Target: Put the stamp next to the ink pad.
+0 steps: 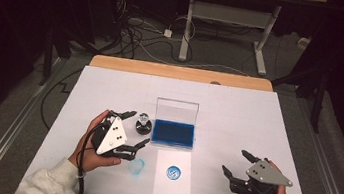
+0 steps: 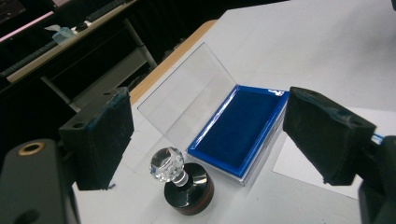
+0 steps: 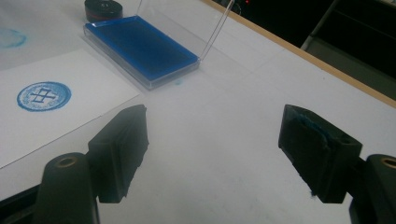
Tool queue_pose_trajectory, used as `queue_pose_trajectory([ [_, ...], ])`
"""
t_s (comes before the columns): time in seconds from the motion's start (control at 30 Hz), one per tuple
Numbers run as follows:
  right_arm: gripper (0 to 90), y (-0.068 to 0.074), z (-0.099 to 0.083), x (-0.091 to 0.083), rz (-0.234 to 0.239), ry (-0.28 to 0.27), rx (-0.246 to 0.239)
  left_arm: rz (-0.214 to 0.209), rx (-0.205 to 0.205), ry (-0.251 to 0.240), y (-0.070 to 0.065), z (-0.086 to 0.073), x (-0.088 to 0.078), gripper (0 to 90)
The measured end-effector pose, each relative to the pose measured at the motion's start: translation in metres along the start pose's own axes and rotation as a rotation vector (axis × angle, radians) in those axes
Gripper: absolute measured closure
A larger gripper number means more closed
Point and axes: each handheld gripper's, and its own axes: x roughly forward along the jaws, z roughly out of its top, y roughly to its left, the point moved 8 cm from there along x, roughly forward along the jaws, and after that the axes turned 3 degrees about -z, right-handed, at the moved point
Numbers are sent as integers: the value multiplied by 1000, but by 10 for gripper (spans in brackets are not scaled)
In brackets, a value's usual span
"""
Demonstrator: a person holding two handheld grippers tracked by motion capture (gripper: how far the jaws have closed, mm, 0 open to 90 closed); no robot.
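Standing upright on the white table [image 1: 238, 116], the crystal-knobbed stamp [image 1: 144, 123] sits just left of the open blue ink pad [image 1: 174, 133], untouched; the left gripper [image 1: 130, 129] hovers beside it, jaws spread wide, holding nothing; below the pad lies a paper sheet [image 1: 172, 188] bearing a round blue imprint [image 1: 173, 173]; the right gripper [image 1: 234, 162], well apart at the right, is likewise released.

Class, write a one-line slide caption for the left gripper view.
Open left tongs frame a crystal-knobbed stamp standing beside an open blue ink pad on the white table.
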Motion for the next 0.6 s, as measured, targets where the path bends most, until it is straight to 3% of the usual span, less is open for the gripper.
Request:
queue_pose_trajectory([
  [0.37,243,1,0,0,1,0,-3,27,5,-13,-8,-12,-6,170],
  [0.6,243,1,0,-1,2,-2,-1,33,-4,7,-9,-24,-8,170],
])
